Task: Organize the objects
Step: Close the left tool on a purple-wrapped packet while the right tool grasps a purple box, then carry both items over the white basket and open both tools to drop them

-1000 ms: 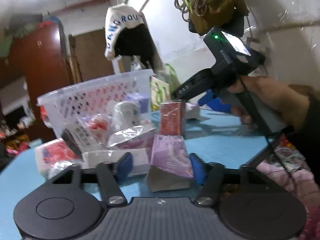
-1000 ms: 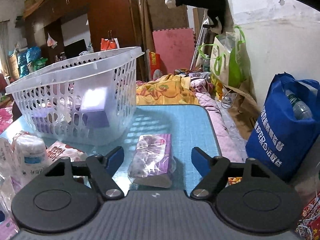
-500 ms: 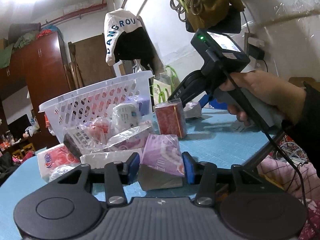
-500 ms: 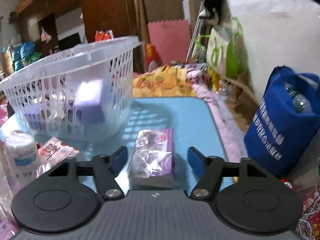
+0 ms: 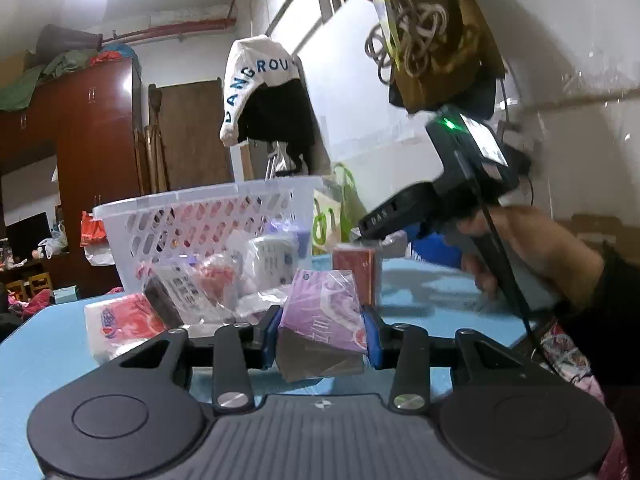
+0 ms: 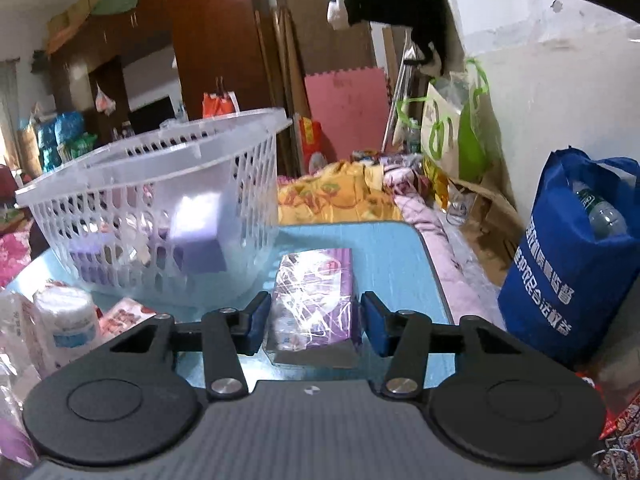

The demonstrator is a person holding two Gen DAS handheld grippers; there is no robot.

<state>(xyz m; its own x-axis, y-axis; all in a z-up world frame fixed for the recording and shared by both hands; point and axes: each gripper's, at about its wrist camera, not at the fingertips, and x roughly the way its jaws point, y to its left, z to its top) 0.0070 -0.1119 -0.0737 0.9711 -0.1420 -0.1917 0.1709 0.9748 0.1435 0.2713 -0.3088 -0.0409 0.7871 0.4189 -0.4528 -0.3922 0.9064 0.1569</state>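
The left tool (image 5: 322, 332) pinches a purple tissue pack (image 5: 324, 320) wrapped in glossy, crinkled plastic; both blue pads (image 5: 370, 334) press into its soft sides, and the pack sits tilted between them. Behind it on the smooth light-blue surface (image 5: 432, 292) lies a loose heap: a red-and-white tissue pack (image 5: 120, 322), a white cylindrical roll (image 5: 272, 258) and a boxy red carton (image 5: 356, 270) standing upright. Further back stands a translucent white plastic basket (image 5: 208, 220) with slotted walls. In the left wrist view the person's right hand (image 5: 528, 252) grips the black handle of the other device.

The right tool (image 6: 312, 322) is spread, its 2 blue pads (image 6: 258, 320) flanking a second purple tissue pack (image 6: 314, 304). This pack is rectangular, shiny with wrinkled film, and lies flat on the surface between the pads, with a narrow gap on each side. The basket (image 6: 168, 216) stands just left of and behind it, holding a lilac block (image 6: 198, 236) seen through its lattice. To the right, off the surface, a blue non-woven bag (image 6: 572, 260) holds a clear bottle (image 6: 600, 212).
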